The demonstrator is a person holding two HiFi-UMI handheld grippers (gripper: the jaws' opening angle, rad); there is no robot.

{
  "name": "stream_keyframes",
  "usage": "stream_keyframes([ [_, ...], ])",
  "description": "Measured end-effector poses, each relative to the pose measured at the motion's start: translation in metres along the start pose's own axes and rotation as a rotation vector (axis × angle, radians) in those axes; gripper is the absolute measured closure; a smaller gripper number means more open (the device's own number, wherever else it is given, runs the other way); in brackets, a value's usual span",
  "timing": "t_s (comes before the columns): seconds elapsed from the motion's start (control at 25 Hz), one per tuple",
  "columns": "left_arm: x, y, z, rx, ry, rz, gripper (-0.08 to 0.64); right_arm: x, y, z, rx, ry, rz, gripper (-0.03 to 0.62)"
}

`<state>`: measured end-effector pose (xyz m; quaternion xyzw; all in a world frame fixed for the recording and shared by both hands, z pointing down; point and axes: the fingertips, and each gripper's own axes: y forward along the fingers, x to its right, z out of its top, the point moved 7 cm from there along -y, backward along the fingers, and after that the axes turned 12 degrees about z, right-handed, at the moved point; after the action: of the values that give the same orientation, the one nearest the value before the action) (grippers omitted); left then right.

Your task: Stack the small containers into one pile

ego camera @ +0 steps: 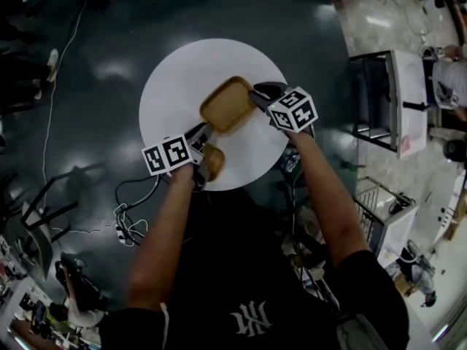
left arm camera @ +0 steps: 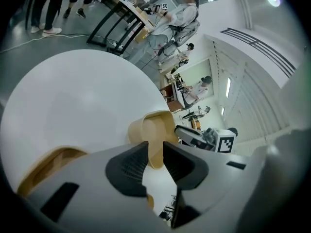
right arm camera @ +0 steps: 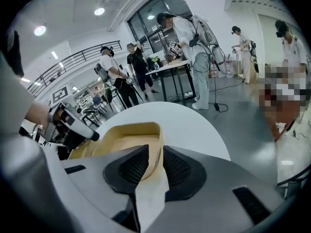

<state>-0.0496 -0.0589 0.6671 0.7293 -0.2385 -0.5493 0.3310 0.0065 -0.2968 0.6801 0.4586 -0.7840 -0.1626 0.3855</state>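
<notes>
Holding the large tan container (ego camera: 228,104) at the middle of the round white table (ego camera: 175,79), your right gripper (right arm camera: 154,166) is clamped on its rim, at that container's right side in the head view. Your left gripper (left arm camera: 154,161) has its jaws apart, straddling the same container's lower-left corner without pinching it. The small tan container (ego camera: 213,162) sits on the table just below, beside your left gripper, near the table's lower edge
</notes>
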Motion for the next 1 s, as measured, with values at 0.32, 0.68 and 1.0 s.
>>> stream_keyframes([
  [0.32,0.007,0.008,0.008,-0.016,0.020,0.014,0.472,0.002,0.006,-0.010,0.003,0.033,-0.012,0.495],
  [0.68,0.002,0.005,0.009,-0.008,0.051,0.115,0.446,0.009,0.006,-0.014,0.021,0.056,-0.028,0.506],
  [1.0,0.009,0.021,0.013,-0.068,0.085,0.123,0.445,0.014,0.005,-0.013,0.048,0.073,-0.046,0.534],
])
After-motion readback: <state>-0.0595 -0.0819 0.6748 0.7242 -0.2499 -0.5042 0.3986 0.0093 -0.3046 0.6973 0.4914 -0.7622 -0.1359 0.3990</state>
